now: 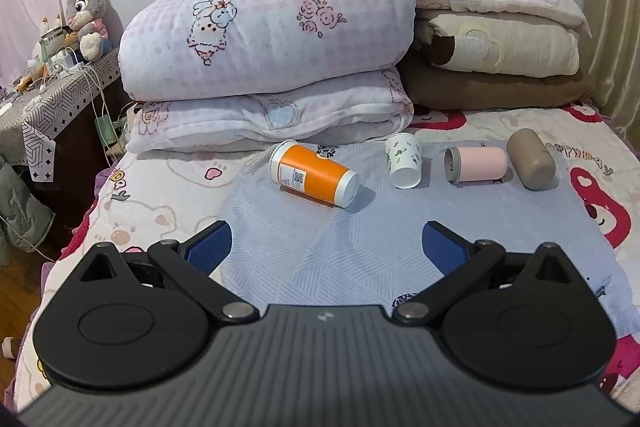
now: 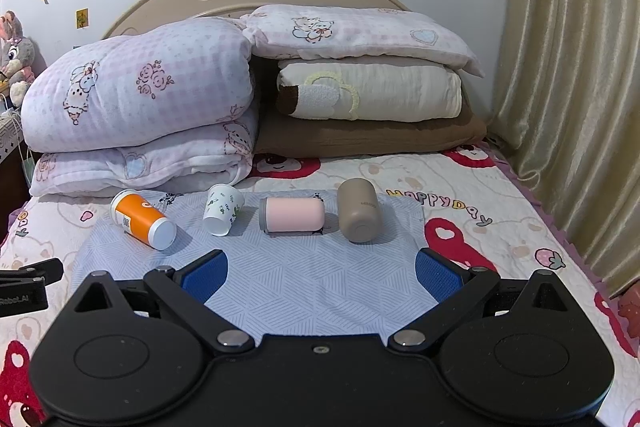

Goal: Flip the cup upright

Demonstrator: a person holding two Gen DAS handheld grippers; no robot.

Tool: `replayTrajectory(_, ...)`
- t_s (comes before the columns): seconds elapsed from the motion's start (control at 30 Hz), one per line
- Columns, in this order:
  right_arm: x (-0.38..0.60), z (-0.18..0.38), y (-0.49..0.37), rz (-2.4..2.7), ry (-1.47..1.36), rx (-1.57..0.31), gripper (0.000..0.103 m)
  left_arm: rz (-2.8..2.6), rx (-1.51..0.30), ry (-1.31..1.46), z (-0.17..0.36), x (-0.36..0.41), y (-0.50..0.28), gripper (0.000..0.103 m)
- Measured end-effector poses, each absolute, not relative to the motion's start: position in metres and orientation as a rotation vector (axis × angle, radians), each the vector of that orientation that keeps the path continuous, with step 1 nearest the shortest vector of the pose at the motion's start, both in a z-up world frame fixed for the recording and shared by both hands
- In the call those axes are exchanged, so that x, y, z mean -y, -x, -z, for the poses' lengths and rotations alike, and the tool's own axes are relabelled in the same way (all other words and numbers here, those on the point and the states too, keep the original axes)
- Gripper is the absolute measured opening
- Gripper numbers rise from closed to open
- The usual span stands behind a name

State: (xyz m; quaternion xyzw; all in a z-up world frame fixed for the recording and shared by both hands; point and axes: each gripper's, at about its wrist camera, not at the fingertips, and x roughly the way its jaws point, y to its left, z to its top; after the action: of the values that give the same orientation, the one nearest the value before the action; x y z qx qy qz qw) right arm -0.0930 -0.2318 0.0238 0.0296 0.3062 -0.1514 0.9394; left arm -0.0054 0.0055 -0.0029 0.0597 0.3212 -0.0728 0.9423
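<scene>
Several cups lie on their sides in a row on a light blue mat on the bed: an orange paper cup, a small white cup with green print, a pink cup and a taupe cup. My left gripper is open and empty, short of the orange and white cups. My right gripper is open and empty, short of the pink cup.
Folded quilts and stacked pillows lie behind the cups against the headboard. A cluttered bedside table stands left. A curtain hangs right. Part of the left gripper shows at the right view's left edge.
</scene>
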Motion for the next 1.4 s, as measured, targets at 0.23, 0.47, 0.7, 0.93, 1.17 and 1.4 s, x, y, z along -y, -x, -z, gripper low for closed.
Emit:
replayTrajectory(0.23,0.233,-0.023,0.093,0.309,-0.059,-0.626,0.102,0.149,-0.656,-0.119,0.003,-0.005,0.007,0.103)
replayTrajectory(0.47,0.233,-0.023,0.094,0.309,-0.055,-0.627,0.102,0.128,-0.688,-0.103,0.003,-0.009,0.001,0.103)
replayTrajectory(0.7,0.234,-0.022,0.094,0.312,-0.054,-0.631,0.102,0.137,-0.690,-0.115,0.003,-0.014,0.000,0.103)
replayTrajectory(0.93,0.233,-0.021,0.093,0.311,-0.053,-0.632,0.102,0.145,-0.662,-0.128,-0.004,-0.014,0.007,0.103)
replayTrajectory(1.17,0.233,-0.021,0.093,0.308,-0.047,-0.634,0.102,0.149,-0.667,-0.124,-0.007,-0.013,0.009,0.103)
replayTrajectory(1.4,0.234,-0.017,0.092,0.300,-0.052,-0.639,0.102,0.183,-0.713,-0.141,-0.003,-0.006,0.003,0.103)
